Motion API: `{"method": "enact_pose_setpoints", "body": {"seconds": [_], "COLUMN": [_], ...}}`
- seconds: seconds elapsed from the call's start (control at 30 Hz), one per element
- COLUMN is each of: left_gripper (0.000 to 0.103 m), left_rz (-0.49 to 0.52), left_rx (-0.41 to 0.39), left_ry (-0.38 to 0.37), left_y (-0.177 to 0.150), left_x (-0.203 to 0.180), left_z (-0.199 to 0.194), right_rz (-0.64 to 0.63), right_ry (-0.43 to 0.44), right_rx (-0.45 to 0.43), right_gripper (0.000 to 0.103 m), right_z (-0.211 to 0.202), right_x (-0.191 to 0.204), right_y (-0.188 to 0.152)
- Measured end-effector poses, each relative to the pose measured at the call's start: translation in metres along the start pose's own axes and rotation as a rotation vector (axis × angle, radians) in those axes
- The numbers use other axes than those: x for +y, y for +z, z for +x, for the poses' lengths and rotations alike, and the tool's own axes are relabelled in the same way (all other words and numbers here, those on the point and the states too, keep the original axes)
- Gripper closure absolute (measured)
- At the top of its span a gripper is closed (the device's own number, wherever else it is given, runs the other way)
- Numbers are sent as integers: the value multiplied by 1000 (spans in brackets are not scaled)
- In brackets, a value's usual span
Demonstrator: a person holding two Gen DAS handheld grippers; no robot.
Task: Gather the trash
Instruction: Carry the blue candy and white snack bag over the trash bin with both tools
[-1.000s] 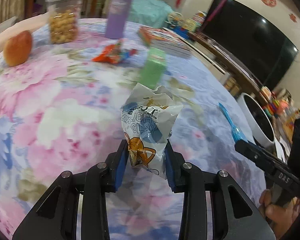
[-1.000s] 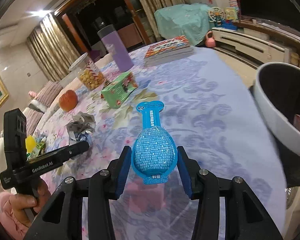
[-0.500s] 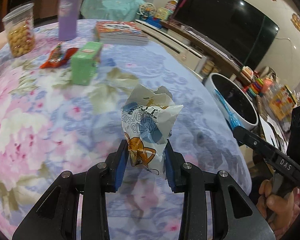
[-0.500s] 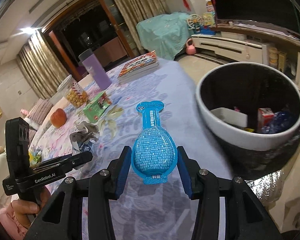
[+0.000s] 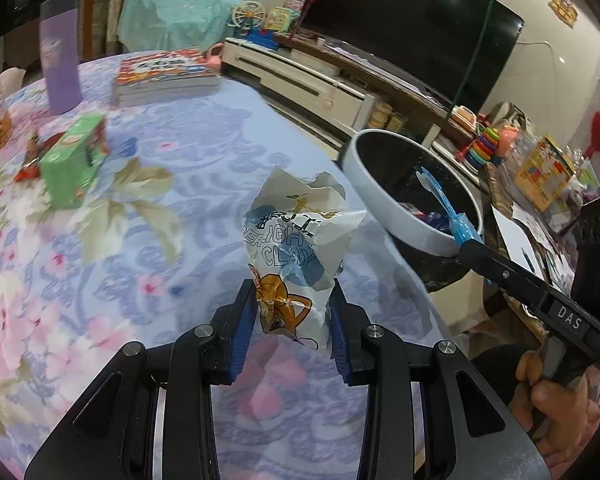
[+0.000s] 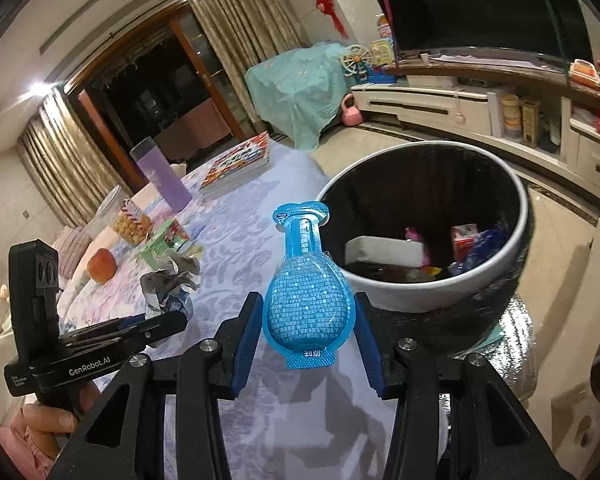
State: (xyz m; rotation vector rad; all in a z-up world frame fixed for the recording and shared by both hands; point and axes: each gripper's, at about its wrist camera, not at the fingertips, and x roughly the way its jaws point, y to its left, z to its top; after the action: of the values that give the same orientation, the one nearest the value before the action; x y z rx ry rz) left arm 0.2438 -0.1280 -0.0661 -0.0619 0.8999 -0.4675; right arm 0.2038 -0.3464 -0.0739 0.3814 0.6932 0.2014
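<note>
My left gripper (image 5: 292,304) is shut on a crumpled white clay wrapper (image 5: 296,240) with a cartoon print, held above the floral tablecloth (image 5: 100,264). My right gripper (image 6: 308,320) is shut on a blue bulb-shaped plastic packet (image 6: 306,280), held just short of the rim of the round trash bin (image 6: 476,284). The bin stands off the table's edge and holds several pieces of trash. In the left wrist view the blue packet (image 5: 444,204) hangs over the bin (image 5: 380,200). In the right wrist view the wrapper (image 6: 172,284) shows at the left.
On the table lie a green box (image 5: 74,160), a red snack wrapper (image 5: 30,156), a stack of books (image 5: 164,76), a purple tumbler (image 5: 60,56), a snack jar (image 6: 130,218) and an apple (image 6: 102,266). A TV cabinet (image 6: 460,108) runs behind the bin.
Both grippers have swung right, away from the table's middle and toward the bin, each keeping its hold. The bin now fills more of both views.
</note>
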Motion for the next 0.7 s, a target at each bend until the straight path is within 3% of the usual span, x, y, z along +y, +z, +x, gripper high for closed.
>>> {"method": "enact_pose_setpoints", "body": {"seconds": [0.7], "left_gripper": [70], "left_rz": [108], "left_rx": [10], "left_ry": [-41], "left_y": [27], "left_x": [-59], "left_z": [21], "right_rz": [51], "right_ry": [-54], "right_rx": [-48], "right_gripper": [57], "right_z": [-15], "right_x": [-40], "right_y": [17]}}
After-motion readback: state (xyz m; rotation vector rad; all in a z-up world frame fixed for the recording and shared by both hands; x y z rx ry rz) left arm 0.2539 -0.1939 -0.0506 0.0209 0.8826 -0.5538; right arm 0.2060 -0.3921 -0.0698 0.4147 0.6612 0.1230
